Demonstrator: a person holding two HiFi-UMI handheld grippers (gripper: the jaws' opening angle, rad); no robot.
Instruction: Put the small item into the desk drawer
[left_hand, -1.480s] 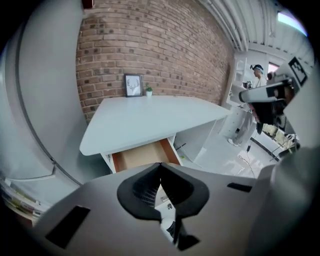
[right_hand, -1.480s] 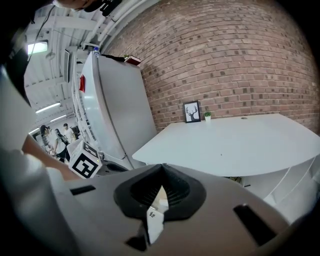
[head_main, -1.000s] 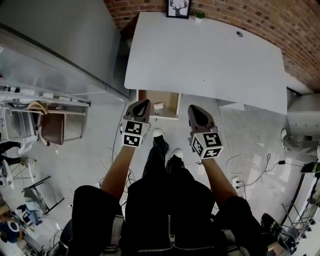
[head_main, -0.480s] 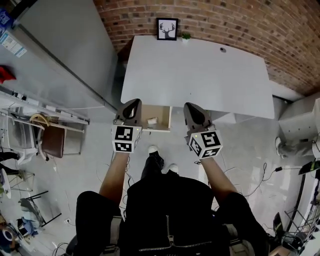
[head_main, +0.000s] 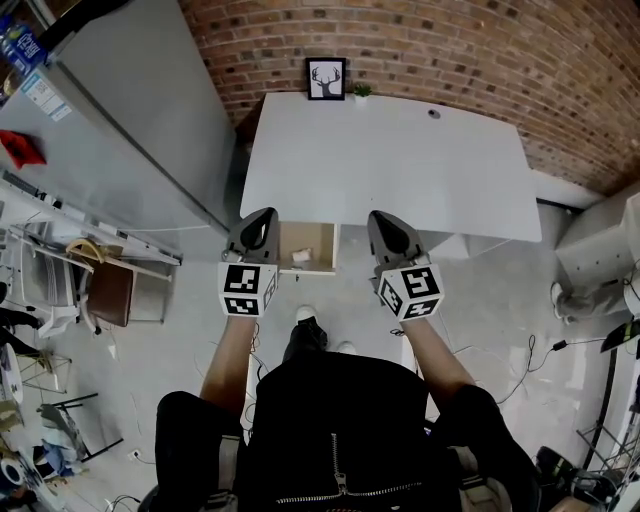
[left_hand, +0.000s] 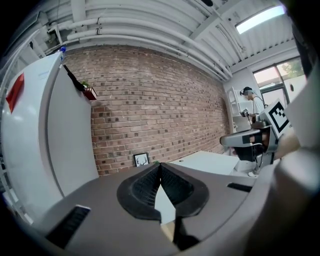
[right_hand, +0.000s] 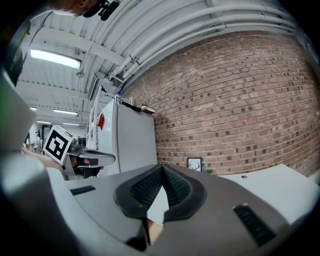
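left tool (left_hand: 160, 166): jaws pressed together tip to tip, nothing between them. right tool (right_hand: 161, 168): likewise closed and empty. both point roughly level toward the brick wall (head_main: 450, 50), one on each side of the open drawer (head_main: 314, 236) and clear of it. the small item (head_main: 299, 257), a pale object, lies inside the drawer toward its front. this suggests the placing is done, which would explain why the tools carry nothing. the drawer projects from under the left front edge of the white counter (head_main: 400, 160). judged remaining step, if required: pushing the drawer shut.
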